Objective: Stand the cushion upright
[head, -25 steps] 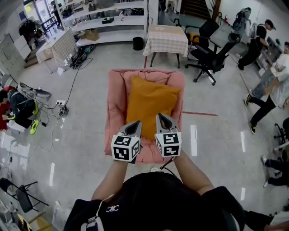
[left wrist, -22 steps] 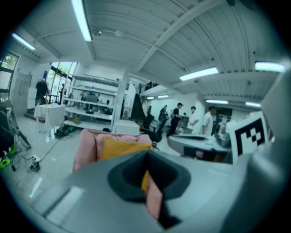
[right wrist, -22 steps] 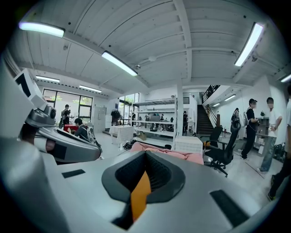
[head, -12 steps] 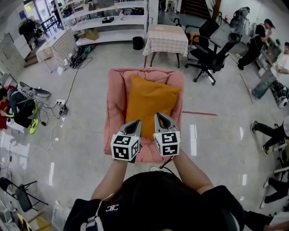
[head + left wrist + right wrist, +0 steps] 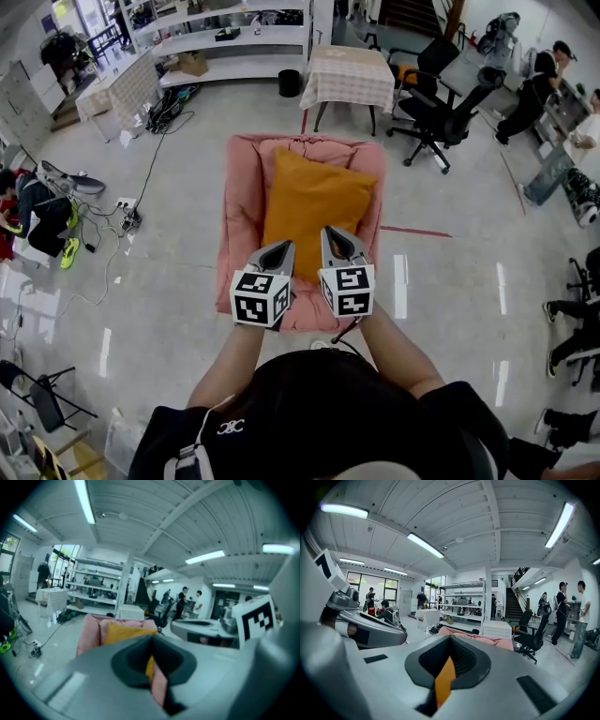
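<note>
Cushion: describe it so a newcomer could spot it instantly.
Mid-floor, near the checked-cloth table, sits a pink padded seat. The cushion rests on it. It is a plain orange rectangle, the only non-pink thing on that seat.

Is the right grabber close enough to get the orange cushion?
Yes, it looks so. The right gripper is shut on the near edge of the orange cushion, orange fabric pinched between its jaws, and nothing stands in the way.

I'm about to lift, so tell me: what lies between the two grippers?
In the head view, the near edge of the orange cushion fills the gap between the left gripper and the right gripper, above the pink seat.
</note>
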Demonstrator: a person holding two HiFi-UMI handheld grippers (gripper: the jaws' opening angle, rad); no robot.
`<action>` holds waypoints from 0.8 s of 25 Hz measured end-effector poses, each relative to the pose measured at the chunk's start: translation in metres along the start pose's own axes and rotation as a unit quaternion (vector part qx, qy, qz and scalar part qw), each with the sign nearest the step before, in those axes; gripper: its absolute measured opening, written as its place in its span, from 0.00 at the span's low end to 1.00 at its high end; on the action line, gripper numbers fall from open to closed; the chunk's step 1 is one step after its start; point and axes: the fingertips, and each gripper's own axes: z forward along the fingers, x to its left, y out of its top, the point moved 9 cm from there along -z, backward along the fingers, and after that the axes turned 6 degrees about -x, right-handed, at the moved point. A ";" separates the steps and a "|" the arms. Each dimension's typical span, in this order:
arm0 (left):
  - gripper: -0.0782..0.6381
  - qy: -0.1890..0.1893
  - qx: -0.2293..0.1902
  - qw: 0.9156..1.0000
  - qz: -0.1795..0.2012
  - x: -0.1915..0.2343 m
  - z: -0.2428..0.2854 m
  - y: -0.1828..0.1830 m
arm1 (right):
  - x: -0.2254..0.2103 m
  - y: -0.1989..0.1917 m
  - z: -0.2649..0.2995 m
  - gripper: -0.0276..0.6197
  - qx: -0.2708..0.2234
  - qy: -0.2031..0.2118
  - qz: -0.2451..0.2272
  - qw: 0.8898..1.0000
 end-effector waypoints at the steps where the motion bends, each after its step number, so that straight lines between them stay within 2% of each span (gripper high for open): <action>1: 0.11 0.000 -0.001 1.000 0.000 0.000 -0.001 0.000 | 0.001 0.000 0.000 0.04 -0.001 0.001 0.000 1.000; 6: 0.11 0.000 -0.006 1.000 -0.001 0.001 -0.003 0.001 | 0.007 0.001 0.000 0.04 -0.003 0.010 0.001 1.000; 14: 0.11 0.003 0.001 1.000 -0.023 0.019 -0.016 -0.009 | 0.032 -0.002 0.008 0.04 0.014 0.027 -0.003 1.000; 20: 0.11 0.013 0.002 0.999 -0.043 0.040 -0.026 -0.015 | 0.051 -0.003 0.016 0.04 0.015 0.053 0.015 0.998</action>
